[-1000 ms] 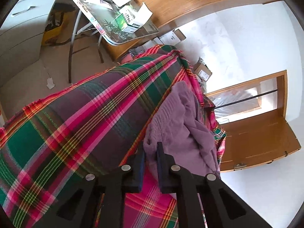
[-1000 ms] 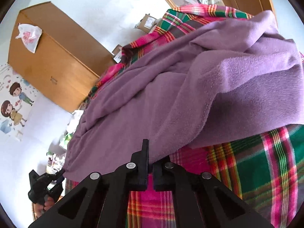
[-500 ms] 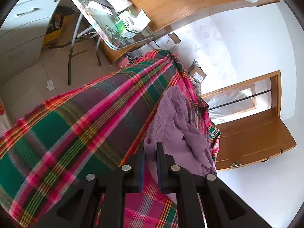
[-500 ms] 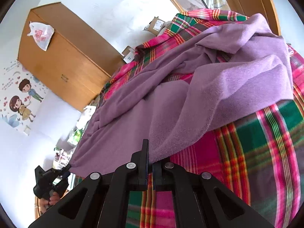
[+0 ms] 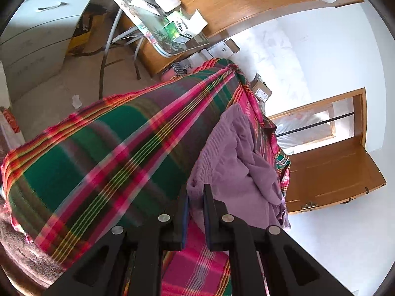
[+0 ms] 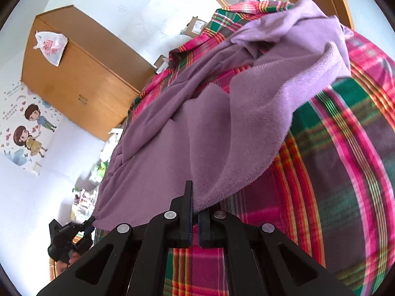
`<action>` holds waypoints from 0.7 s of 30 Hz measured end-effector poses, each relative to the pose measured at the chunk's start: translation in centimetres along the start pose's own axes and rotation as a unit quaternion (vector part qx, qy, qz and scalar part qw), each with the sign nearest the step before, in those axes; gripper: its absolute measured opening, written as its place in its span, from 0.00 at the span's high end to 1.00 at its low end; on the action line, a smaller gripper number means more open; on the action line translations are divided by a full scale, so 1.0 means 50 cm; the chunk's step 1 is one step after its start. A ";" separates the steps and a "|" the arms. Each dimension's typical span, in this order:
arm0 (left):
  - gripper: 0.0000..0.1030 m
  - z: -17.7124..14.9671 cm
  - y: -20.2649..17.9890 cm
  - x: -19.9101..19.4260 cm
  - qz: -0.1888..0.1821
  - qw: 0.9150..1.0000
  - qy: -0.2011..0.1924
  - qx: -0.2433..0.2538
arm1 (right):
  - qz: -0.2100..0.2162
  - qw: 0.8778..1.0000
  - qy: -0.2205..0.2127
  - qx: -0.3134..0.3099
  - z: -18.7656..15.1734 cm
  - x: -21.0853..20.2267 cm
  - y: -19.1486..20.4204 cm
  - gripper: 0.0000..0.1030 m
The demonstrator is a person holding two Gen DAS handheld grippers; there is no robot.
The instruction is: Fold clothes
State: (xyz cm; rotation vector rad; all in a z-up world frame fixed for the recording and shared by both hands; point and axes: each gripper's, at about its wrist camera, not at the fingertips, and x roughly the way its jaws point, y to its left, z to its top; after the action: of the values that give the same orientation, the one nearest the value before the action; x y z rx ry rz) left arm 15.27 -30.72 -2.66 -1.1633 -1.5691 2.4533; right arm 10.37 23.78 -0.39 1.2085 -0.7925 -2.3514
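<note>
A purple fleece garment point(image 5: 237, 167) point(image 6: 222, 113) hangs stretched over a bed covered by a plaid blanket point(image 5: 111, 148) point(image 6: 345, 172) in pink, green and brown. My left gripper point(image 5: 196, 192) is shut on one corner of the garment, its ribbed edge bunched between the fingers. My right gripper point(image 6: 195, 197) is shut on another corner, which droops as a flap above the blanket. In the right wrist view my left gripper point(image 6: 90, 222) shows small at the lower left, holding the far corner. The garment's far end lies crumpled on the blanket.
A wooden wardrobe point(image 6: 81, 79) stands against the white wall with a plastic bag point(image 6: 50, 46) on it. A folding table point(image 5: 158, 17) with boxes and clutter sits beyond the bed. A wooden door point(image 5: 330, 172) and cardboard boxes point(image 5: 261, 91) are at the far side.
Both grippers have lifted and drawn back with the garment corners. More blanket shows beneath the purple fabric, and the flap in the right gripper has peeled up off the bed.
</note>
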 end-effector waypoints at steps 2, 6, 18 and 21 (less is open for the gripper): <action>0.90 -0.003 0.006 -0.005 0.000 1.000 0.000 -0.002 | 0.000 1.000 0.001 0.001 -0.007 -0.003 -0.003 0.97; 0.90 -0.005 0.008 -0.011 0.000 1.000 -0.001 -0.001 | -0.003 1.000 0.001 0.004 -0.015 -0.005 -0.010 0.97; 0.90 -0.010 0.022 -0.022 0.013 1.000 0.000 -0.003 | 0.000 0.999 0.021 0.025 -0.048 0.004 -0.027 0.97; 0.90 -0.014 0.029 -0.015 0.023 1.000 0.004 -0.006 | -0.006 0.999 0.030 0.031 -0.053 0.019 -0.035 0.97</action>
State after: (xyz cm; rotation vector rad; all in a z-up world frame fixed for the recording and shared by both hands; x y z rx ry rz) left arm 16.74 -31.18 -3.50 -1.2220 -1.5762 2.4668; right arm 11.88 23.79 -3.32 1.3058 -0.8458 -2.3056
